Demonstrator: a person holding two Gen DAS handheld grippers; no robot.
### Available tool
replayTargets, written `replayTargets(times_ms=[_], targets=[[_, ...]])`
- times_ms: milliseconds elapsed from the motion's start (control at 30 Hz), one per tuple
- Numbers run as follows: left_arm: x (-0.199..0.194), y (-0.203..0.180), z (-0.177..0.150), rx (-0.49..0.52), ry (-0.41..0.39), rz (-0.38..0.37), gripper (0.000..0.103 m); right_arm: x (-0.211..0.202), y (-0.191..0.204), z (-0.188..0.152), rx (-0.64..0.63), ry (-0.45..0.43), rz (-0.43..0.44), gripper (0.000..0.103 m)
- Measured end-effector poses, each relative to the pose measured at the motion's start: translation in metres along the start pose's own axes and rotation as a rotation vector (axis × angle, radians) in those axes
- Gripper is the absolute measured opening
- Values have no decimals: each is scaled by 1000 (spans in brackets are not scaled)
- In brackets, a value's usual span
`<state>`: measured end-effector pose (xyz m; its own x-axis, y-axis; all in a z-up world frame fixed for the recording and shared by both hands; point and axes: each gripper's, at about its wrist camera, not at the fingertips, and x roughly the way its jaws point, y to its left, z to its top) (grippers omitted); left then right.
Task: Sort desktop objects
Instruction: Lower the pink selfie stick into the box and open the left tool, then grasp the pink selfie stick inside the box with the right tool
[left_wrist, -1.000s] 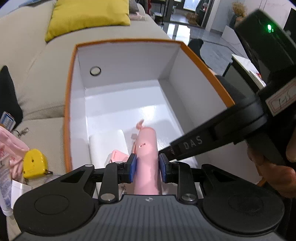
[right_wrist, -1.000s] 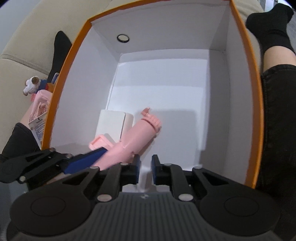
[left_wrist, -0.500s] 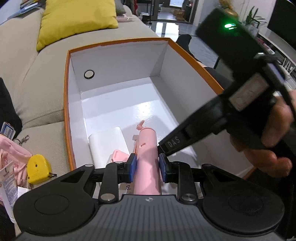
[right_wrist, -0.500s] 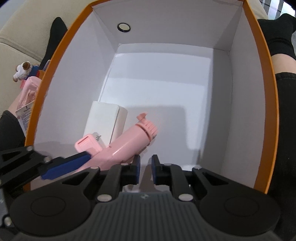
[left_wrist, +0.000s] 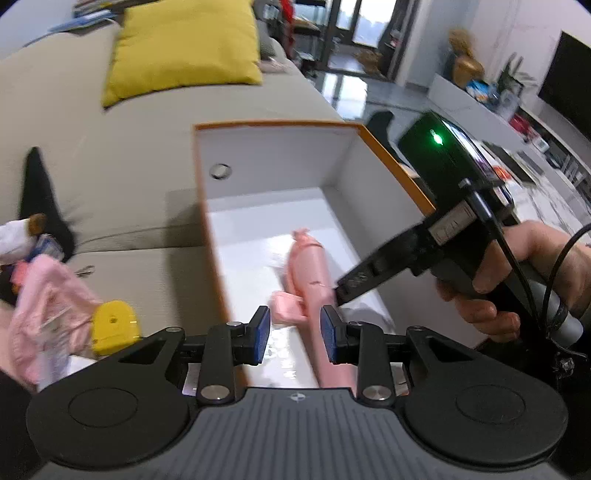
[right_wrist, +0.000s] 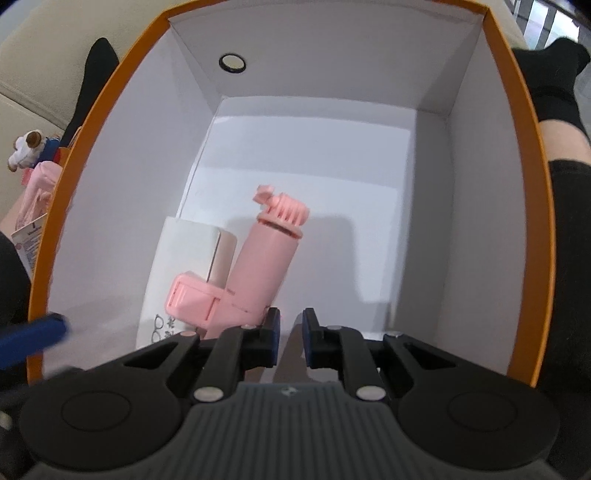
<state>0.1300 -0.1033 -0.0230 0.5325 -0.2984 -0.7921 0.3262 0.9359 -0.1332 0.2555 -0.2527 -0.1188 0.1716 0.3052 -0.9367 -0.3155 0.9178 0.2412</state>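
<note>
Left gripper (left_wrist: 294, 334): I am holding my blue pads wide apart, nothing between them; the pink tool's handle is passing just by the right pad, not pinched.
Right gripper (right_wrist: 289, 341): my fingers are sitting narrow, a slim gap between the pads, gripping nothing. In the left wrist view this gripper is reaching in from 3 o'clock, its tip near the pink tool.
Pink tool (right_wrist: 258, 269): lying on the floor of the box, ribbed cap pointing toward 12 o'clock, side block sticking out at 9 o'clock. It is leaning against the white carton.
White carton (right_wrist: 184, 266): lying flat in the box at 9 o'clock of the pink tool, touching it; a glasses print is showing on its near end.
Box (right_wrist: 491, 221): white inside, orange rim, a round eyelet in the far wall at 11 o'clock. It is sitting on the beige sofa (left_wrist: 110, 177).
Outside the box, 9 o'clock in the left wrist view: yellow tape measure (left_wrist: 112, 325), pink pouch (left_wrist: 48, 310) beside it, a small plush toy (right_wrist: 27, 147) farther out.
Yellow cushion (left_wrist: 181, 48): resting on the sofa back at 12 o'clock.
</note>
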Motion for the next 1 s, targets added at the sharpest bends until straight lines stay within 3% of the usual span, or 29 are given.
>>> replayTargets(times_ms=[133,200,300,467,600,733,1000], targets=[[-13,15,-5,-58,-27,-50,34,-12,6,-2,-11,-15,-32,18],[-16,19,-3,-70,-46,-62,34,-19,11,-2,-17,-42,-63,29],[-22,19,-4,-57,-78,-12,34,-33,20,-4,-51,-90,-85,35],[-26,28,-7,-83,-90,4,34,-41,56,-5,-268,-127,-24,40],[-32,34,-13,-100,-95,4,34,-25,83,-7,-490,-83,-17,43],[-34,41,-17,-121,-97,4,34,-8,91,-9,-596,-54,-60,43],[-34,52,-24,-148,-94,3,34,7,94,2,-600,19,-59,43]])
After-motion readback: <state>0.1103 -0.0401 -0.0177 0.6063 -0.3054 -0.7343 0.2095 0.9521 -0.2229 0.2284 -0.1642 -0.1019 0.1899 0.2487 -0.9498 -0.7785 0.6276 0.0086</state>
